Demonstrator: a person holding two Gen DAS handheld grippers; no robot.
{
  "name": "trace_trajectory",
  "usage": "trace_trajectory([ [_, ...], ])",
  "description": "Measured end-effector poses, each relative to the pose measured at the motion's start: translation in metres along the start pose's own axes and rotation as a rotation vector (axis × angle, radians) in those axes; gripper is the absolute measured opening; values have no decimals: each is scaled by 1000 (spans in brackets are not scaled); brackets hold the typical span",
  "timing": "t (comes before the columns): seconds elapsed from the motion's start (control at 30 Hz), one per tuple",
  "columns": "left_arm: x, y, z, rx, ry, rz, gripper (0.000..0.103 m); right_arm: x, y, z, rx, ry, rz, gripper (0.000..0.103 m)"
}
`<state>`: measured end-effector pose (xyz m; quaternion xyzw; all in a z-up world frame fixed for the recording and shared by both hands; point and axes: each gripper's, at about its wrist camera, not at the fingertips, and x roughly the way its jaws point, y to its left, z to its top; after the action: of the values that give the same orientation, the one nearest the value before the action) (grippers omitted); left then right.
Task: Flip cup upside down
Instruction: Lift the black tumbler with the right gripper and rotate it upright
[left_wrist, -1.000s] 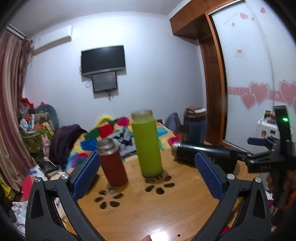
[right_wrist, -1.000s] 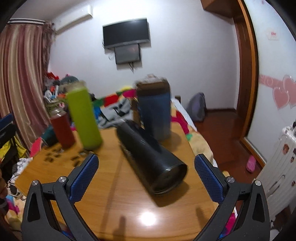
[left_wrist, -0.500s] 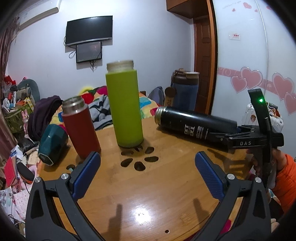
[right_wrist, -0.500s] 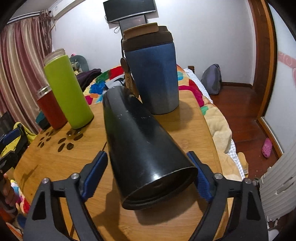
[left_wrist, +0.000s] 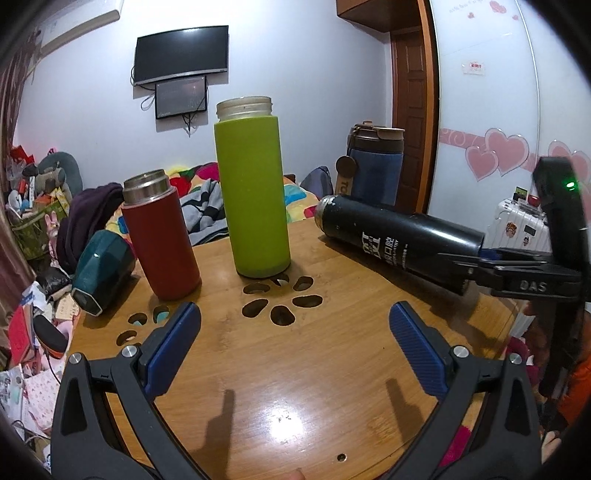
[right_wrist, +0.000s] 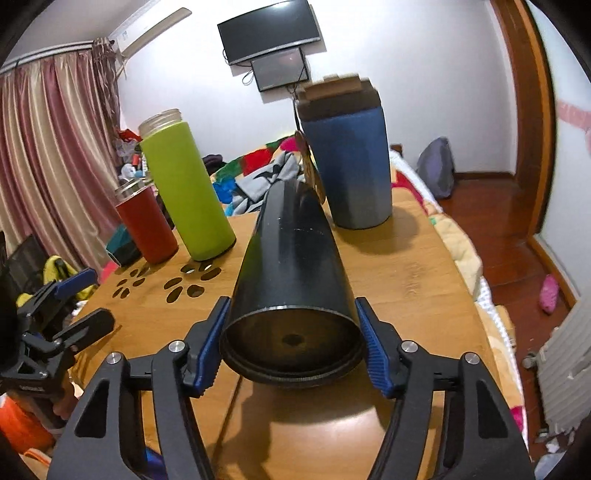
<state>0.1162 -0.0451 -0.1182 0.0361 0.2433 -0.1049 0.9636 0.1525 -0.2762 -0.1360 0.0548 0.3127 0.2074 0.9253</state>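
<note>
The black cup's (right_wrist: 291, 280) far end is hidden behind its body. Its base is clamped between the right gripper's (right_wrist: 291, 341) pads; the left gripper (left_wrist: 293, 332) is spread wide, nothing between.

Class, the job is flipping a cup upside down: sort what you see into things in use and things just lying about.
In use: long black cylindrical cup; right hand-held gripper; round wooden table.

Lying about: tall lime-green bottle; dark red steel-rimmed flask; blue brown-lidded tumbler; left hand-held gripper.
</note>
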Motion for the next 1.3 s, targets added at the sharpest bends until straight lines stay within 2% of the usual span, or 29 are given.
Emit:
trace_trajectory([
  [0.2,3,-6,-2,29,7,-4,103,-29,12,0,0,-56,0,61],
  [0.37,0,-18,-3,80,-12,-44,103,-50,27,0,-37,-81,28,61],
  [0.6,2,-42,-2,191,-42,-73,103,-57,48,2,-107,-85,83,61],
  [0.8,2,-52,2,230,-78,-120,103,-68,58,1,-147,-83,146,61],
  [1.07,-2,-69,4,284,-154,-121,103,-78,76,-5,-258,-57,171,61],
  [1.1,-4,-70,3,295,-173,-112,102,-80,78,-5,-275,-55,178,61],
  [1.2,-13,-75,-1,328,-224,-102,91,-84,85,-5,-304,-60,184,61],
  [1.3,-17,-77,1,321,-245,-113,89,-88,89,-3,-328,-70,185,62],
])
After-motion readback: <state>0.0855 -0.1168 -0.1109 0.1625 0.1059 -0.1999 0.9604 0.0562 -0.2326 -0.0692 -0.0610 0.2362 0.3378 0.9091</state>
